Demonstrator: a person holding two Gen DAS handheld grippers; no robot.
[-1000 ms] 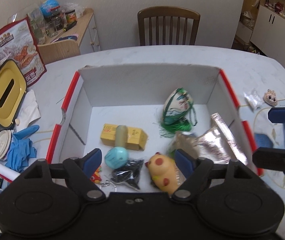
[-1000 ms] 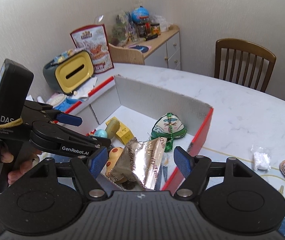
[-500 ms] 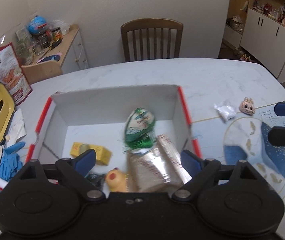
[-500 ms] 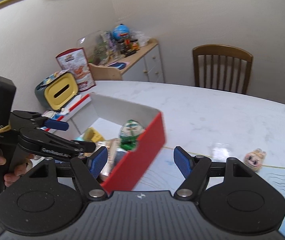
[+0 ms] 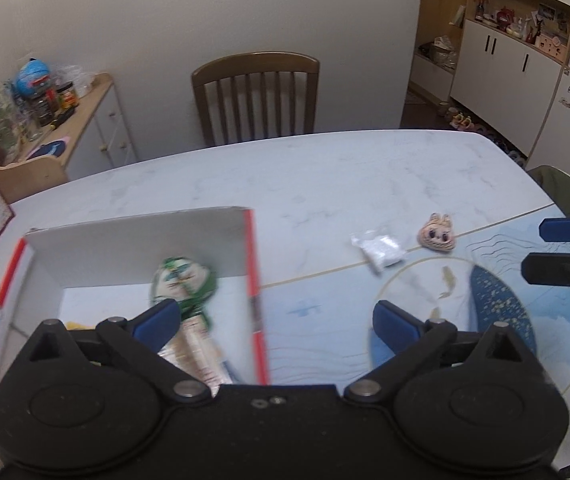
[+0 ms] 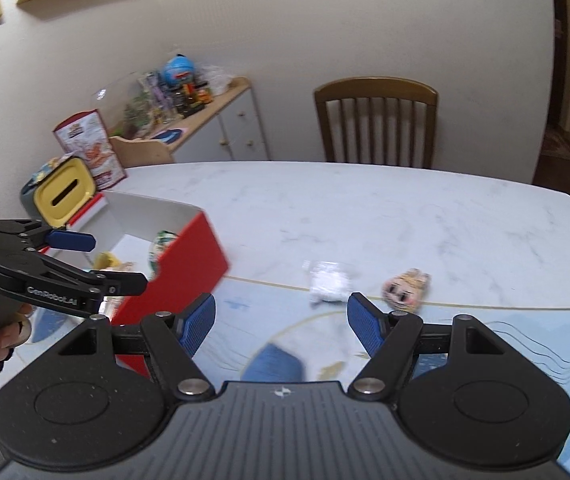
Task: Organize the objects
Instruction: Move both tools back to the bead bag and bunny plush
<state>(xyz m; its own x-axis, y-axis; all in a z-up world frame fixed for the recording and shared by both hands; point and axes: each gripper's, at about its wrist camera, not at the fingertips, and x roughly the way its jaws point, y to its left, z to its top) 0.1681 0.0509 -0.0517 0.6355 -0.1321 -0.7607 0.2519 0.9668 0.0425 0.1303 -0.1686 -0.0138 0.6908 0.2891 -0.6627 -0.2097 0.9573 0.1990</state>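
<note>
Two claws (image 5: 277,320) (image 6: 281,322) gape beside box (image 5: 251,280).

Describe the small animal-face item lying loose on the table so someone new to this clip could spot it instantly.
Start at the red-and-white box on the white table, then look to its right, out on the tabletop. Two small things lie there side by side: a clear packet of white stuff and, right of it, the animal-face charm, pinkish-tan with ears and dark eyes.

The counter (image 6: 385,208) is showing a smooth, marble-like white top. The box (image 6: 189,264) is looking like matt cardboard, red outside, white within. A crinkly clear plastic packet (image 6: 329,282) is lying on it. The chair (image 5: 255,96) is showing varnished wood.
</note>
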